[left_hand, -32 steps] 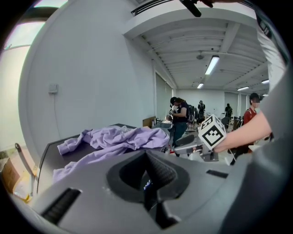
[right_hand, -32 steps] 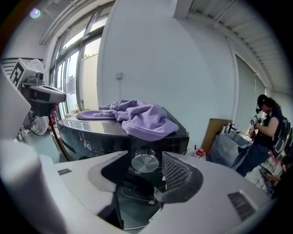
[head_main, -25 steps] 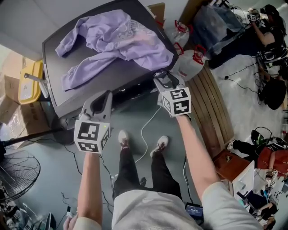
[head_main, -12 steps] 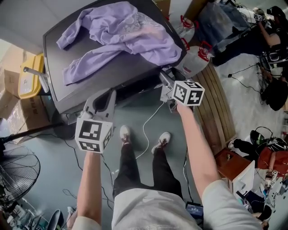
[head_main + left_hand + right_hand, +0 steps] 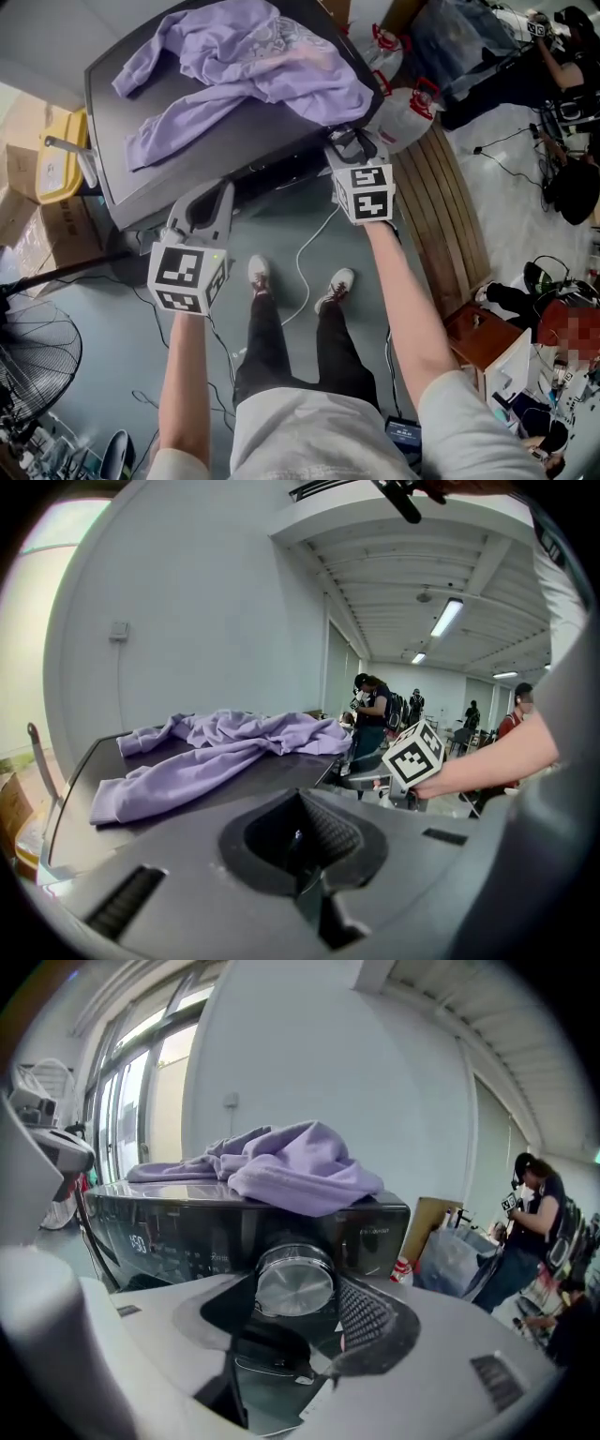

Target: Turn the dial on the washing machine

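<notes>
Right gripper (image 5: pixel 353 145) is at the front panel of the washing machine (image 5: pixel 202 164), at its right end, pointing slightly downward. Its jaws have just been opening and now stand spread wide. The dial (image 5: pixel 295 1281), a round silver knob, sits between them. The ribbed pad (image 5: pixel 367 1314) on the right side lies just beside the knob's edge, and no pad appears to press on it. The left-hand jaw shows only as a dark shape beside the knob, so contact there cannot be confirmed. The dial is mounted on the dark glossy panel, right of a small lit display (image 5: pixel 139 1244) and directly below the front edge of the lid. A purple sweatshirt (image 5: pixel 248 66) lies crumpled on the lid, one fold hanging over the edge just above the dial. Left gripper (image 5: pixel 216 197) is held off the machine's front, well left of the dial. Its jaws are pressed together with nothing between them, and it touches nothing. Its tip points toward the lid edge.
</notes>
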`<move>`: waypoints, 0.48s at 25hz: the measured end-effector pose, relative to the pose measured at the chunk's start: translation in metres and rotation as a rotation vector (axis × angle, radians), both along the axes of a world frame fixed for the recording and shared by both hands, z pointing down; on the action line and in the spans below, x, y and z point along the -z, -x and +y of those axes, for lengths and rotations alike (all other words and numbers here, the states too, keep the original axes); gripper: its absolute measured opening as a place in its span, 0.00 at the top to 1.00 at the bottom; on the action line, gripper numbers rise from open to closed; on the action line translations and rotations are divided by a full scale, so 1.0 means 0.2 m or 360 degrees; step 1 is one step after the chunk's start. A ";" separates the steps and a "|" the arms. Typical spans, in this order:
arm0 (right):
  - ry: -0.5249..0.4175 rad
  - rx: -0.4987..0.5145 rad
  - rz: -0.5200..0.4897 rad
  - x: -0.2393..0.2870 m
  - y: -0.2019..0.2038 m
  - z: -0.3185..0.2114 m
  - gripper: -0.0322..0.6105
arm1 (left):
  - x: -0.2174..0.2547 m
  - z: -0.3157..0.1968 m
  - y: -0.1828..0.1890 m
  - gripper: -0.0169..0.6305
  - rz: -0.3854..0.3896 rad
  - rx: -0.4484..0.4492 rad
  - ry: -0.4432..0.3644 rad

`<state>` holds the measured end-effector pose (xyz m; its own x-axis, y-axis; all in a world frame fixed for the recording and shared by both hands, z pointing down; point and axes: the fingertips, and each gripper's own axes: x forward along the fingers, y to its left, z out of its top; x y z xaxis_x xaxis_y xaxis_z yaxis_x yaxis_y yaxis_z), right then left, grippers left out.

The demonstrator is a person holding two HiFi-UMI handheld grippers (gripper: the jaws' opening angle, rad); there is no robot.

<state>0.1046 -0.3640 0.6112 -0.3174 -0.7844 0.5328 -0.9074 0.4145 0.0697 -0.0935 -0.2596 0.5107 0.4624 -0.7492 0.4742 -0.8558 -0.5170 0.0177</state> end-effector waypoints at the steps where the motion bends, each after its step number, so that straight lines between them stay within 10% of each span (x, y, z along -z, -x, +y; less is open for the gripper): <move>1: -0.0017 0.0008 0.0034 0.00 0.00 0.00 0.51 | 0.00 0.00 0.00 0.95 0.0002 0.0005 -0.0001; 12: -0.0185 0.0102 0.0375 0.01 0.03 0.01 0.51 | -0.02 0.00 -0.04 0.95 -0.0029 -0.0017 -0.0005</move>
<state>0.0986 -0.3621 0.6084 -0.2461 -0.8271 0.5053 -0.8327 0.4472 0.3266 -0.0857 -0.2591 0.5142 0.4615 -0.7457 0.4806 -0.8504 -0.5261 0.0004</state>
